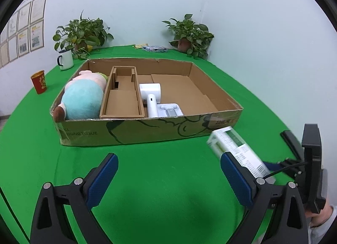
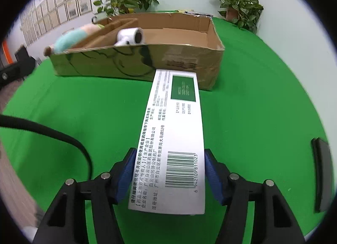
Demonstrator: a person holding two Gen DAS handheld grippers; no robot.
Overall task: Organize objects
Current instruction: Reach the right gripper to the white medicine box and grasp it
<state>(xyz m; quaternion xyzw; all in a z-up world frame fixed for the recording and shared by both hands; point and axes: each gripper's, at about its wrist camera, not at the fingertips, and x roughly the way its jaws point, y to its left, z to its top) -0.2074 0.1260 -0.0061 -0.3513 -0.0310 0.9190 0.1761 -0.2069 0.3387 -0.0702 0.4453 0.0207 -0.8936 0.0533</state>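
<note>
A: Status: right gripper (image 2: 168, 177) fingers clamp the near end of the white medicine box (image 2: 174, 134), barcode side up. Its far end points at the near wall of the cardboard tray (image 2: 181, 58); contact with the wall can't be judged.

B: Left side?

A: Left gripper (image 1: 168, 183) fingers are spread wide, nothing between them, hovering over the green table (image 1: 160, 166) near the tray front.

B: Tray contents?

A: Plush toy (image 1: 83, 96) fills the left compartment. Cardboard insert (image 1: 123, 96) sits in the middle. White hair dryer (image 1: 152, 96) lies just right of the insert.

B: Outside the tray?

A: Enamel mug (image 1: 65, 59) and red cup (image 1: 39, 81) stand far left on the table; two potted plants (image 1: 83, 33) along the far wall.
</note>
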